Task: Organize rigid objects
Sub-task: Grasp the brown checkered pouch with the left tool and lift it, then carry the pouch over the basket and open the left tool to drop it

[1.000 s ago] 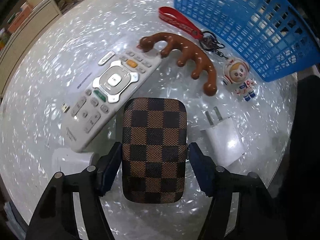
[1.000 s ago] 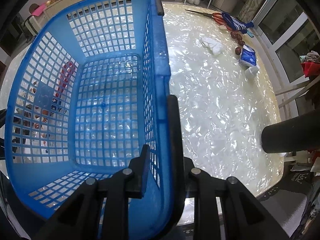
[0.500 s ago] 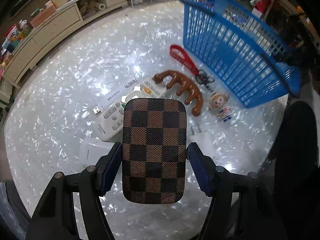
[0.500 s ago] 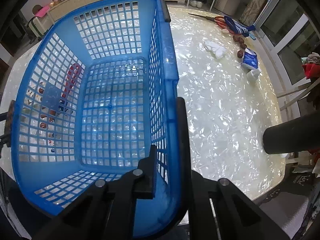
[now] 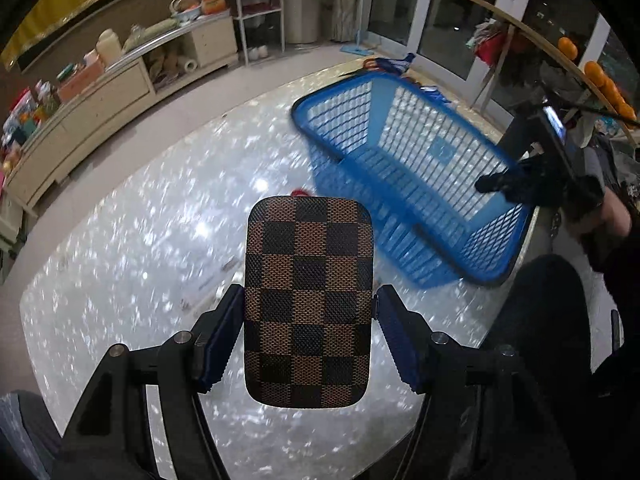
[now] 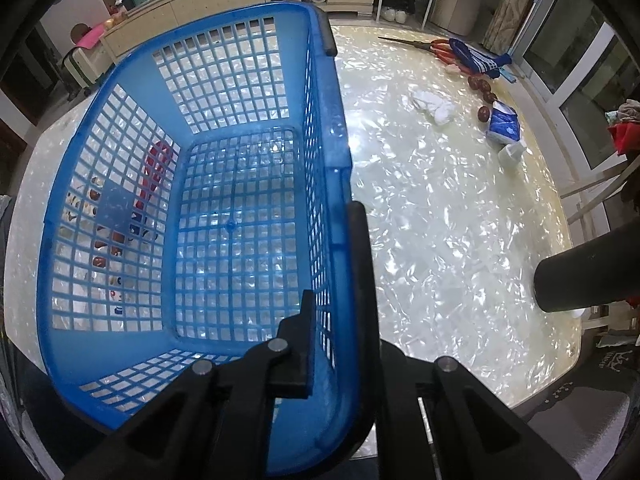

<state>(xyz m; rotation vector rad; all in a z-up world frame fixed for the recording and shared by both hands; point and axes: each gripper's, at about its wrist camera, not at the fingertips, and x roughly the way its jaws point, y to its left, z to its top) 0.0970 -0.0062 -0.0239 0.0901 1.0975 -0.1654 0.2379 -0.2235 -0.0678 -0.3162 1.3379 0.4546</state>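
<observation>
Left gripper (image 5: pixel 310 312) clamps checkered case (image 5: pixel 310 300), now raised high above table (image 5: pixel 140 240), where a second ago it hung low over remote and charger

Right gripper (image 6: pixel 332 344), then part open, now pinched shut on basket (image 6: pixel 240 220) wall at table's near edge; basket tipped toward case

Basket empty; case likely goes in next; remaining items on table hidden behind case

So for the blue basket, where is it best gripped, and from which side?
Probably the blue basket is best taken at the rim of its side wall, from above. The wall is thin and upright with an open top, so one finger drops inside and one outside. The right claw is shut on it exactly so.
</observation>
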